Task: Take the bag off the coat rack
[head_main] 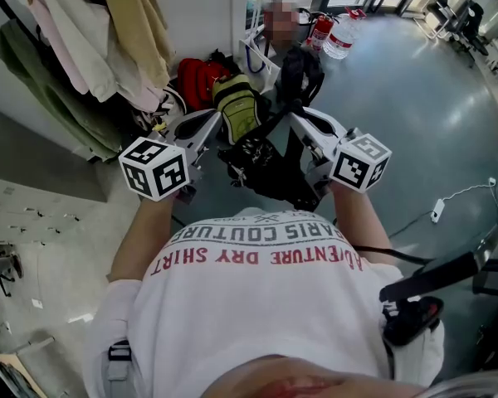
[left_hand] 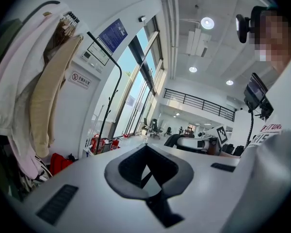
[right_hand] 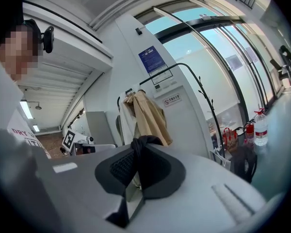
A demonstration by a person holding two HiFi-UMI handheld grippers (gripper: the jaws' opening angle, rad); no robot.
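Note:
In the head view a black bag [head_main: 261, 172] hangs between my two grippers, in front of the person's chest. One black strap [head_main: 270, 127] runs from it up to my right gripper [head_main: 294, 116]. In the right gripper view that strap [right_hand: 144, 141] is bunched between the pads of the right gripper [right_hand: 138, 154], which is shut on it. My left gripper [head_main: 222, 143] is beside the bag's left side; in its own view the left gripper [left_hand: 146, 155] has its tips together, with a thin dark line across the gap that I cannot identify. The black coat rack pole [right_hand: 203, 98] stands farther off.
Beige, pink and green coats [head_main: 100, 31] hang at the upper left. A red bag [head_main: 201, 80], a yellow-green bag [head_main: 236, 102] and a black backpack [head_main: 303, 69] lie ahead on the floor. A fire extinguisher [head_main: 319, 30] and a water jug [head_main: 342, 38] stand beyond them.

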